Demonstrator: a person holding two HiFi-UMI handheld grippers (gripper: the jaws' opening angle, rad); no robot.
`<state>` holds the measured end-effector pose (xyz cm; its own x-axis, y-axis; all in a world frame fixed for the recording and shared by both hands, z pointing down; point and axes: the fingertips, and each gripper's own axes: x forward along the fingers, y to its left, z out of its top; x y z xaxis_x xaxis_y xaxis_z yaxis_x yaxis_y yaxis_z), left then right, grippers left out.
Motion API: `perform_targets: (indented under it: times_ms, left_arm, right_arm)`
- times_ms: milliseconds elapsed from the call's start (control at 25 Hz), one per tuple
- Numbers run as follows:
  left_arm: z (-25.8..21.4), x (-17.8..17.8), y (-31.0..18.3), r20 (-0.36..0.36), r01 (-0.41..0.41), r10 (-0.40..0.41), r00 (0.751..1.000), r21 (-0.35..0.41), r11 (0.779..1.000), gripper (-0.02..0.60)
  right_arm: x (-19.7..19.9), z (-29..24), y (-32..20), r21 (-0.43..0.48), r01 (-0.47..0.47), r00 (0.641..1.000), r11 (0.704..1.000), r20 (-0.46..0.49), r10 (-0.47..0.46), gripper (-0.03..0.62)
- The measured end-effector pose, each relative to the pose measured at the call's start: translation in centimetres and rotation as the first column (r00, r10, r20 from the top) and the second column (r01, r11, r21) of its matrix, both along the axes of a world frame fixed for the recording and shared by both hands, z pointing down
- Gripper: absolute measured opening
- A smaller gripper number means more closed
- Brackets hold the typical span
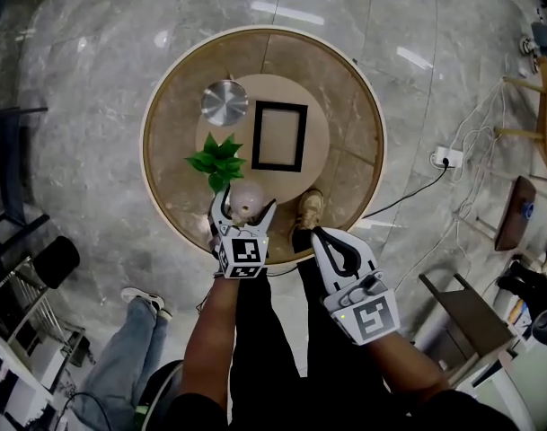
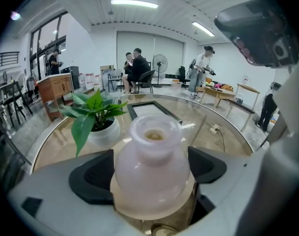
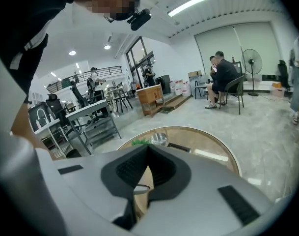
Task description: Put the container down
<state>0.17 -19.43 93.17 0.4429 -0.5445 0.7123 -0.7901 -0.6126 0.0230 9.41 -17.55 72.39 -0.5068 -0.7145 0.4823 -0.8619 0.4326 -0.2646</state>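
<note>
A pale pink, round-bodied container (image 1: 246,201) (image 2: 151,166) with a wide neck stands upright on a tan disc at the near edge of the round glass table (image 1: 165,178). My left gripper (image 1: 246,203) (image 2: 150,170) is open, its dark pads (image 2: 93,176) spread to either side of the container's body and close to it. My right gripper (image 1: 316,234) (image 3: 147,149) hangs shut with nothing in it, just off the table's near rim, to the right of the left one.
On the table stand a small green plant in a white pot (image 1: 217,158) (image 2: 93,114), a black picture frame lying flat (image 1: 278,136) (image 2: 151,111) and a round metal vessel (image 1: 224,102). A power strip (image 1: 446,158) with cables lies on the floor right. Another person's leg (image 1: 138,330) is at lower left.
</note>
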Motion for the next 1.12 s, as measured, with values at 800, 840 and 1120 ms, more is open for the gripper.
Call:
perform_targets:
  times_ms: [800,840,1120]
  left_arm:
    - [-31.7,-5.8,2.2,-0.111,0.21,-0.189,0.976,0.225,0.951,0.31]
    - [-33.4,-5.9,2.0,-0.121,0.215,-0.19,0.974,0.248,0.945,0.298]
    - [-40.1,-5.4,2.2,-0.177,0.207,-0.156,0.972,0.323,0.923,0.225]
  right_arm:
    - [-2.9,-19.8,-1.1,0.258,0.12,0.993,0.959,-0.039,-0.114,0.0]
    - [-3.1,-20.6,-1.0,0.271,0.128,0.992,0.954,-0.042,-0.121,0.0]
    - [-3.9,-25.3,-1.0,0.368,0.175,0.985,0.913,-0.066,-0.162,0.0]
